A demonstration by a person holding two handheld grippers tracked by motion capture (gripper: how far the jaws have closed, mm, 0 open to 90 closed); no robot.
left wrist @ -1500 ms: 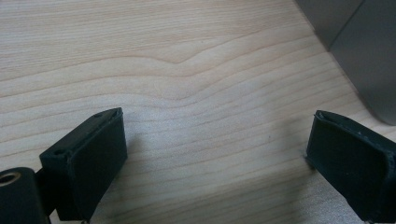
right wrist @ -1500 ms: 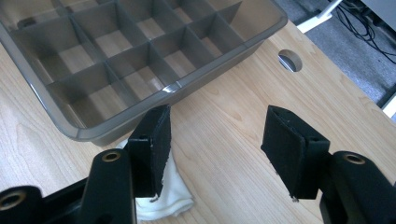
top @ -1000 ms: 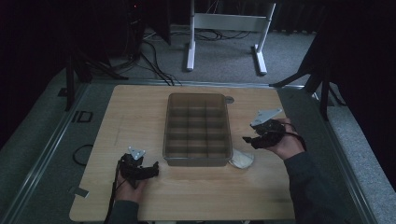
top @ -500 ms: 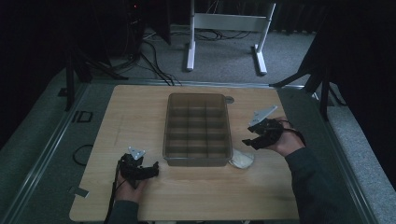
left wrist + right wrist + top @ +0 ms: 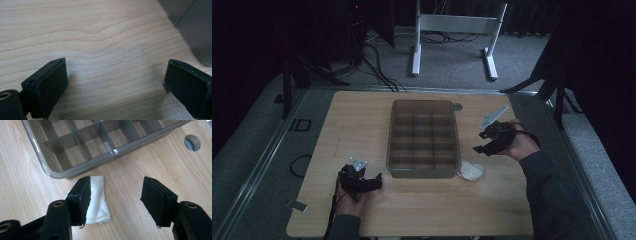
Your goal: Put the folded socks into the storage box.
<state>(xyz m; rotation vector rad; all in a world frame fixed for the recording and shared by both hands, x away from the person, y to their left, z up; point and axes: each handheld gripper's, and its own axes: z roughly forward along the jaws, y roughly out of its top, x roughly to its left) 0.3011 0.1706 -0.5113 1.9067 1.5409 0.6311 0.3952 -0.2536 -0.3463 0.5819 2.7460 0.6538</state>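
At the lower left of the high view the left gripper point(image 5: 373, 182) lies low on the wooden table point(image 5: 357, 120), the hand behind it near the front edge. In the left gripper view its jaws stand wide apart over bare wood grain, holding nothing, with a grey corner of the divided tray point(image 5: 197, 27) at the upper right of that frame.

In the middle of the high view sits the grey compartment tray point(image 5: 424, 171), its cells apparently empty. Just beside its near right corner lies a small folded white cloth point(image 5: 471, 171), touching or almost touching the tray wall.

To the right, the right gripper point(image 5: 481, 142) hangs above the table, tilted down toward the cloth. In the right gripper view its jaws are spread wide and empty; the cloth point(image 5: 98, 200) lies partly behind the left jaw, at lower centre of that frame.

The step in hand looks like the approach to pick up the cloth. The next move probably calls for shifting the right gripper sideways so the cloth sits between the jaws, lowering, then closing.
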